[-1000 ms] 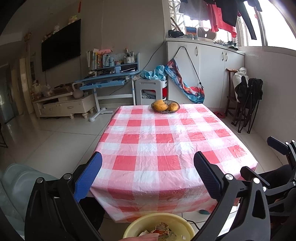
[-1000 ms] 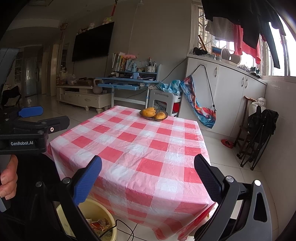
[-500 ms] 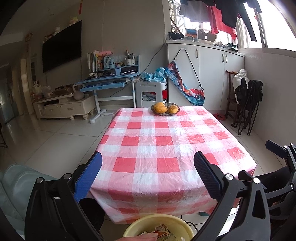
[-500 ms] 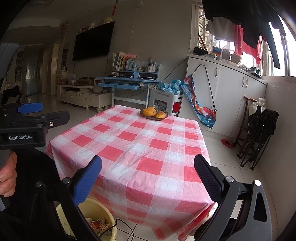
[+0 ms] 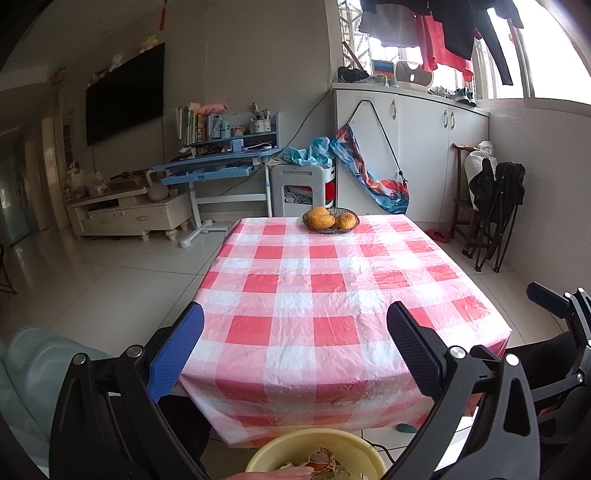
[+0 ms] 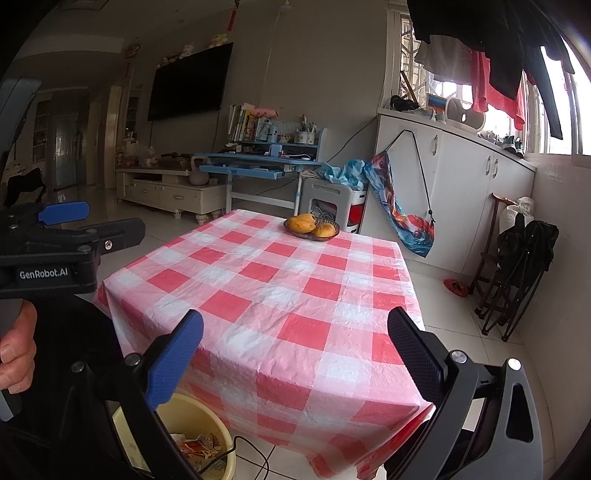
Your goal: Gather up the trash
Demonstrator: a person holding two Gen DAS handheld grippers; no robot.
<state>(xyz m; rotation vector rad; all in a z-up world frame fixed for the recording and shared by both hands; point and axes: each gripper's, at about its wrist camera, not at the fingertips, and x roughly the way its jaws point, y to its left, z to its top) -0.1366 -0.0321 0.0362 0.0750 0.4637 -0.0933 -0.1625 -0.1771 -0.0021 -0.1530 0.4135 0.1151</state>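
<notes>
Both handheld grippers hang at the near edge of a table [image 5: 332, 295] draped in a red-and-white checked plastic cloth, each with its 2 fingers spread wide and nothing between them. The left gripper [image 5: 295, 347] fills the lower part of its own view, its blue pad at lower left and black textured pad at lower right framing the cloth; in the right wrist view the same tool appears at the left edge of the frame, a bare hand [image 6: 16, 347] wrapped around its handle. The right gripper [image 6: 295, 350] is likewise agape over the table's near corner, and its blue fingertip pokes into the lower right of the left wrist view. The collected trash [image 6: 197, 443], crumpled wrappers in orange and white, lies inside a yellow plastic basin [image 6: 221, 465] on the tiled floor below the table's near edge, seen at bottom centre of the left wrist view and bottom left of the right wrist view. At the table's far edge, in the upper middle of both frames, a dark woven basket [image 5: 330, 229] holds 2 yellow-orange mangoes [image 5: 321, 218]. Beyond it stand a blue desk [image 5: 221, 170] and a wall-mounted television [image 5: 125, 96], with laundry [image 5: 443, 33] hanging by the window at upper right.
</notes>
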